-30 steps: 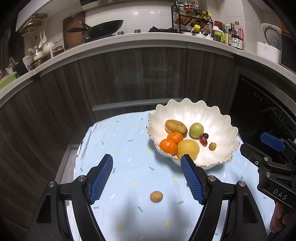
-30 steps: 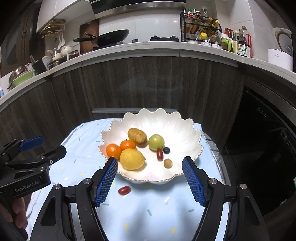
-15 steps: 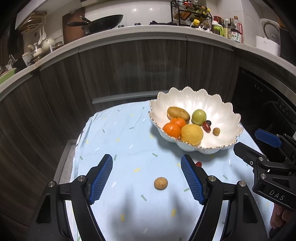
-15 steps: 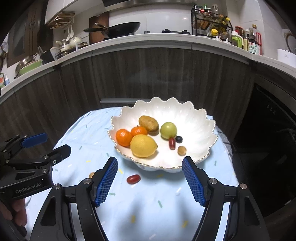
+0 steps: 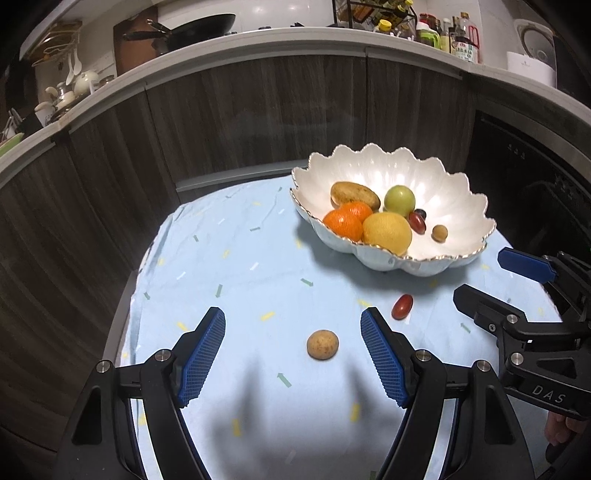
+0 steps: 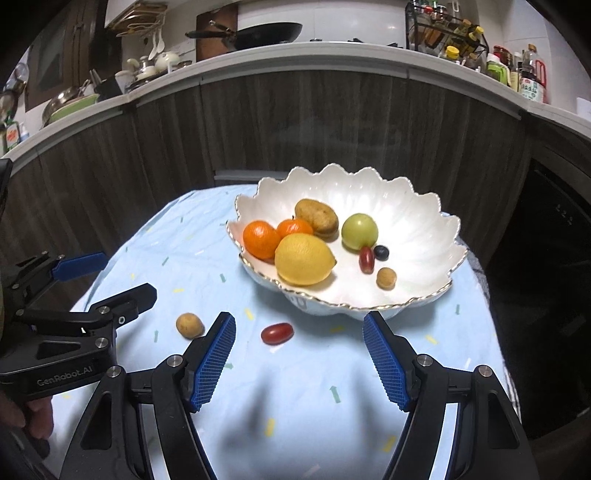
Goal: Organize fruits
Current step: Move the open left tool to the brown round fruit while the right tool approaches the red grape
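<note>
now both grippers hover over the pale blue tablecloth with jaws apart and nothing between them. the left gripper frames a small brown fruit lying loose on the cloth; the right gripper is just behind a red grape. beyond them, the scalloped white bowl holds oranges, a lemon and smaller fruits.

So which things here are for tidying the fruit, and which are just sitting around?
For the job:
- white bowl holding fruit
- small brown fruit on the cloth
- red grape on the cloth
- left gripper, open
- right gripper, open

Just lying about:
- black pan on the counter
- sauce bottles
- blue tablecloth
</note>
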The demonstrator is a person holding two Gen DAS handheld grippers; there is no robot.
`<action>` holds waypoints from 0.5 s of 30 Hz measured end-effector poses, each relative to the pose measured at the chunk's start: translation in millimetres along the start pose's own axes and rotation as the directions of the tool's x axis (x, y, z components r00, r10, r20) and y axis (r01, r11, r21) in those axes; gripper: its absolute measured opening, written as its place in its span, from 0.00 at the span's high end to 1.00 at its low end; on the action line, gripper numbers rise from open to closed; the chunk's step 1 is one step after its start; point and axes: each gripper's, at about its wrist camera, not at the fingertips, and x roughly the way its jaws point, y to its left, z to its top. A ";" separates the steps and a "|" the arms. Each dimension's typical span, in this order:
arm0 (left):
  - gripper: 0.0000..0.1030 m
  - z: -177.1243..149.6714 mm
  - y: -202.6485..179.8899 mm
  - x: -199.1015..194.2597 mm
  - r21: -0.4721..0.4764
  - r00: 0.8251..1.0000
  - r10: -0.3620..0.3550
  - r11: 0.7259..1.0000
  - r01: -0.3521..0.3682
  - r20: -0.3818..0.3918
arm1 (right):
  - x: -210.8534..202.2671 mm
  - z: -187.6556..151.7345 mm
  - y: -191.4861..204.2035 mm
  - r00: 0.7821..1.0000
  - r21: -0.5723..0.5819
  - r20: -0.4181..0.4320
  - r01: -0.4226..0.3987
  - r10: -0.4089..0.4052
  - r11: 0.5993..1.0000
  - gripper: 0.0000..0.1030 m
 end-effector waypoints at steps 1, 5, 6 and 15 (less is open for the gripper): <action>0.27 -1.7 -0.8 2.4 0.006 1.000 -0.001 1.000 0.001 -0.002 | 2.2 -1.0 -0.2 1.000 -0.003 -0.004 -0.003 0.003 1.000 0.31; 0.27 -6.5 -3.3 12.2 0.017 1.000 -0.005 1.000 0.006 -0.011 | 15.6 -5.1 0.5 0.999 -0.014 -0.031 -0.024 0.024 1.000 0.38; 0.27 -7.7 -3.1 14.8 0.017 1.000 -0.008 1.000 0.009 -0.015 | 18.8 -5.9 0.8 0.999 -0.016 -0.037 -0.030 0.029 0.999 0.38; 0.34 -17.8 -8.7 39.5 0.025 0.998 -0.038 0.999 0.040 -0.059 | 45.5 -9.0 4.9 0.993 -0.042 -0.097 -0.069 0.064 0.997 0.48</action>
